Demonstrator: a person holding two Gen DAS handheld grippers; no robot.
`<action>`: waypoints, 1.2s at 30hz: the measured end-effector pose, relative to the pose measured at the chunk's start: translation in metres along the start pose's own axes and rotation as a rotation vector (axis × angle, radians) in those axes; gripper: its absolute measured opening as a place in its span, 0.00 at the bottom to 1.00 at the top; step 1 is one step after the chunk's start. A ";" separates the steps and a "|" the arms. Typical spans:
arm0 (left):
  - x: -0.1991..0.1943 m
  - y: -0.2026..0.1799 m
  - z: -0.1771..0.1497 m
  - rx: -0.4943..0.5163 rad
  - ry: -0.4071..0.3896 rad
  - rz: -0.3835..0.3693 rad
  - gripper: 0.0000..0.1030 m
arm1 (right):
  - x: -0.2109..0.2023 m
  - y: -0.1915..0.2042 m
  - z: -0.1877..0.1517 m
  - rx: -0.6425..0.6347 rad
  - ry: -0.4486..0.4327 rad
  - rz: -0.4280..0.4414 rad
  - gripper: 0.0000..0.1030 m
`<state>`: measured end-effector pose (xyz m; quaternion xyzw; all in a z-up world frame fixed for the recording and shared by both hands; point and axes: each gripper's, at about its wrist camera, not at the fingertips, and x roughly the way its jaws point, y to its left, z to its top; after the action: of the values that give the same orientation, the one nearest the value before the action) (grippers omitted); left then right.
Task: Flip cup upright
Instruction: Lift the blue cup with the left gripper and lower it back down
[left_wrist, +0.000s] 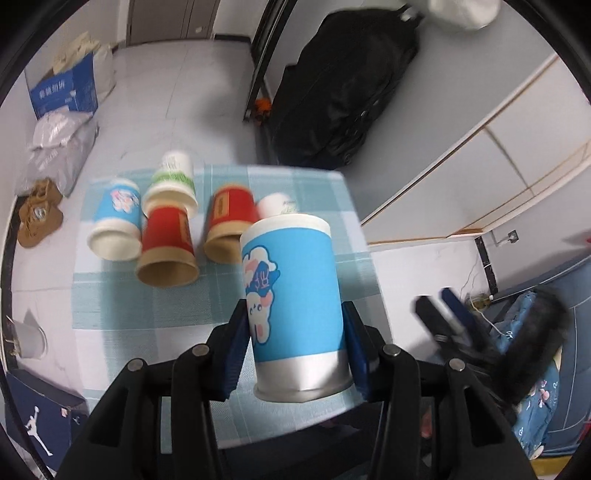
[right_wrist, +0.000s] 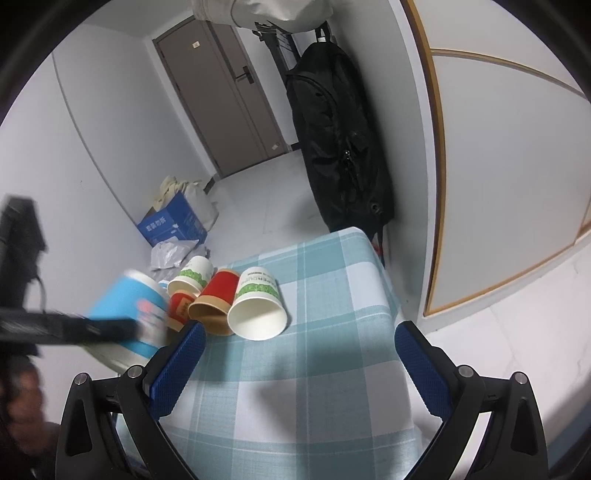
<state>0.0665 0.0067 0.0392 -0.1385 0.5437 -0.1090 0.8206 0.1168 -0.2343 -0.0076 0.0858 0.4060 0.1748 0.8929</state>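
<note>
My left gripper (left_wrist: 295, 332) is shut on a blue paper cup with a cartoon print (left_wrist: 291, 295), held above the table with its rim toward the camera and its base pointing away. The same cup shows blurred at the left of the right wrist view (right_wrist: 127, 314). My right gripper (right_wrist: 299, 347) is open and empty over the checked tablecloth (right_wrist: 332, 295). It also shows blurred in the left wrist view (left_wrist: 443, 310). Several cups lie on their sides: a blue one (left_wrist: 118, 218), two red ones (left_wrist: 170, 247) (left_wrist: 231, 221), and white-green ones (left_wrist: 171, 181) (right_wrist: 258, 302).
A black bag (right_wrist: 340, 147) hangs at the far end of the table. A blue box (right_wrist: 173, 221) and plastic bags (left_wrist: 59, 147) sit on the floor at left. A white cabinet (right_wrist: 498, 166) stands at right. A dark shoebox (left_wrist: 37, 417) lies at lower left.
</note>
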 end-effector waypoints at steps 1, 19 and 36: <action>-0.009 0.000 0.000 0.005 -0.012 -0.002 0.41 | 0.000 0.000 -0.001 -0.001 0.001 0.001 1.00; -0.004 0.069 -0.069 -0.164 -0.032 0.009 0.41 | -0.019 0.050 -0.027 -0.142 -0.014 0.114 1.00; 0.077 0.080 -0.084 -0.229 0.052 -0.015 0.41 | -0.025 0.064 -0.047 -0.229 0.002 0.099 1.00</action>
<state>0.0206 0.0470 -0.0858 -0.2325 0.5725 -0.0559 0.7842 0.0510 -0.1841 -0.0023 0.0032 0.3798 0.2640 0.8866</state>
